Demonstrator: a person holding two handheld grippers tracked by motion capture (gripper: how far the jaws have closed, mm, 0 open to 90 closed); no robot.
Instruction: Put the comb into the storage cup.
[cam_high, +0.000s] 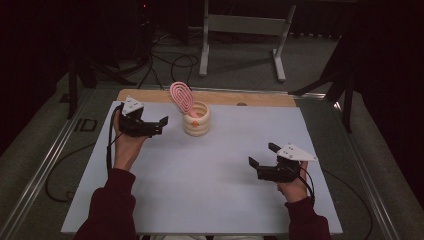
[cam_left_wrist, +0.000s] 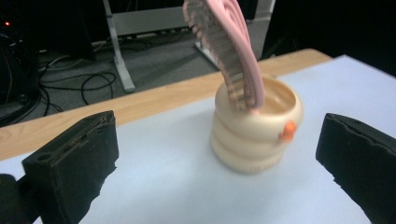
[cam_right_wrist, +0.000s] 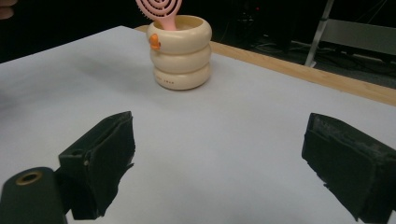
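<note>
Left tongs (cam_high: 161, 123) wide open, empty, near cup (cam_high: 196, 120); right tongs (cam_high: 262, 154) likewise.

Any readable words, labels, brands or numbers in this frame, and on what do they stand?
"ID": pale letters on the dark floor strip left of the table, in the high view.
Small dark print low on the cream holder, right gripper view: too small to read.
Pink brush and both grippers: no text seen.

A holder (cam_high: 196, 120) stands on the counter (cam_high: 200, 180) toward its far edge, with a brush (cam_high: 182, 97) standing in it, leaning left. The left gripper (cam_high: 159, 125) sits just left of the holder; the right gripper (cam_high: 260, 159) lies well apart, nearer and to the right.
</note>
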